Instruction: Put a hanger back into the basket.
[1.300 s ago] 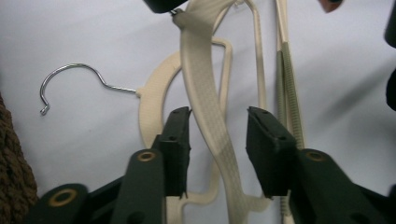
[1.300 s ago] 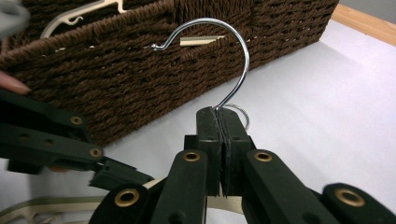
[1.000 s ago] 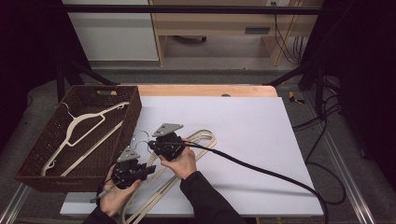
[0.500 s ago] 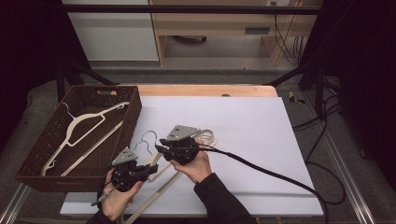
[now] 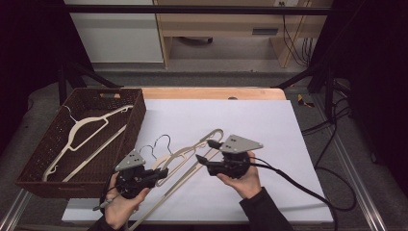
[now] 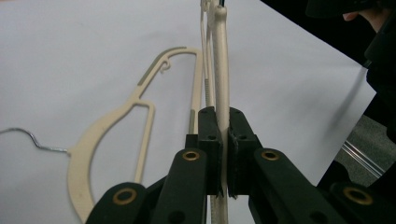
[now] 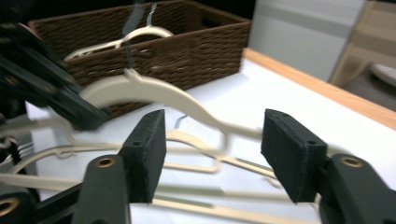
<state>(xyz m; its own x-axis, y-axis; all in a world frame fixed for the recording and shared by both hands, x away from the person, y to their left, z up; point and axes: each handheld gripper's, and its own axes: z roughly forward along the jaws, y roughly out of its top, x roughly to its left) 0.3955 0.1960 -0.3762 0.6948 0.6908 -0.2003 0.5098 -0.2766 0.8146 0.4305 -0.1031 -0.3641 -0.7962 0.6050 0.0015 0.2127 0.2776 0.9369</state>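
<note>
The left hand-held gripper (image 5: 161, 172) is clenched on a cream hanger (image 6: 221, 65), the hanger's bar pinched edge-on between its pads and running straight out ahead of the jaws, lifted above the white tabletop (image 5: 269, 125). A second hanger (image 6: 116, 126) lies flat on the tabletop just beside it, its wire hook pointing away. The right hand-held gripper (image 5: 204, 155) sits to the right of both hangers, near their far ends; its jaws have just been opening and stand released, nothing pressed between them. Off to the left, a brown wicker basket (image 5: 137, 113) holds another hanger (image 5: 84, 132).
</note>
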